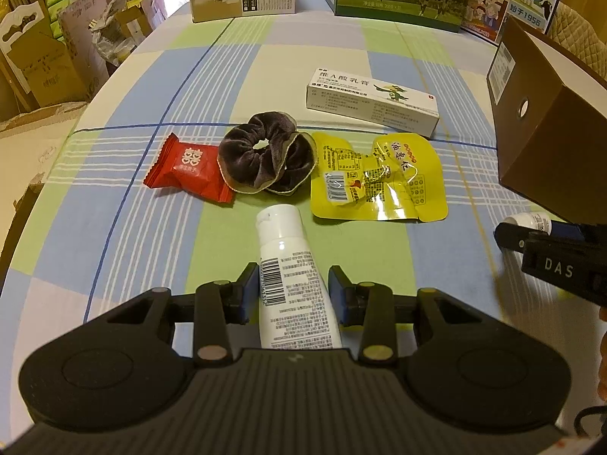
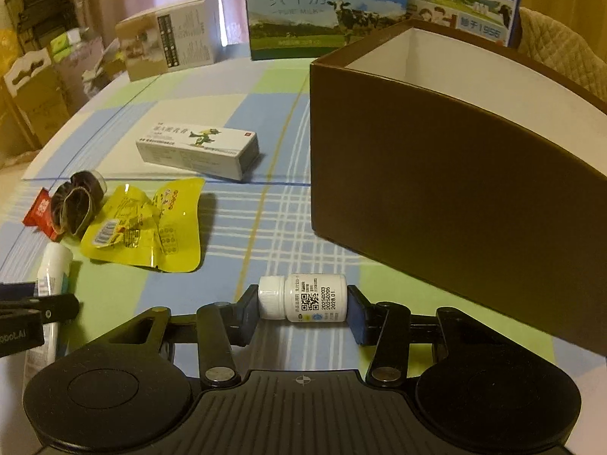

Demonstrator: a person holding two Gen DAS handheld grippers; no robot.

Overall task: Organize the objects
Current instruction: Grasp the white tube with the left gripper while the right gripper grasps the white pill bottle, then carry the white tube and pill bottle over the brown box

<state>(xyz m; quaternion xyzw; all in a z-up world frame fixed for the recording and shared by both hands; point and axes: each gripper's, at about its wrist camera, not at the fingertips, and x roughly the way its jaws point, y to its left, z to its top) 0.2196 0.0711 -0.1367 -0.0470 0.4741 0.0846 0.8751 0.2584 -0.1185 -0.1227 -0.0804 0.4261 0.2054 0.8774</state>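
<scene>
White squeeze tube (image 1: 294,276) with a flip cap lies flat on the checked tablecloth (image 1: 125,235), between the spread fingers of your left gripper (image 1: 294,292); the left pad touches it, the right stands just off. Your right gripper (image 2: 303,309) pinches a small white pill bottle (image 2: 303,302) end to end, just beside the open brown cardboard box (image 2: 455,189). Beyond the tube lie a red candy wrapper (image 1: 187,168), a dark velvet scrunchie (image 1: 265,151), a crumpled yellow foil pouch (image 1: 379,178) and a long white ointment carton (image 1: 371,102).
</scene>
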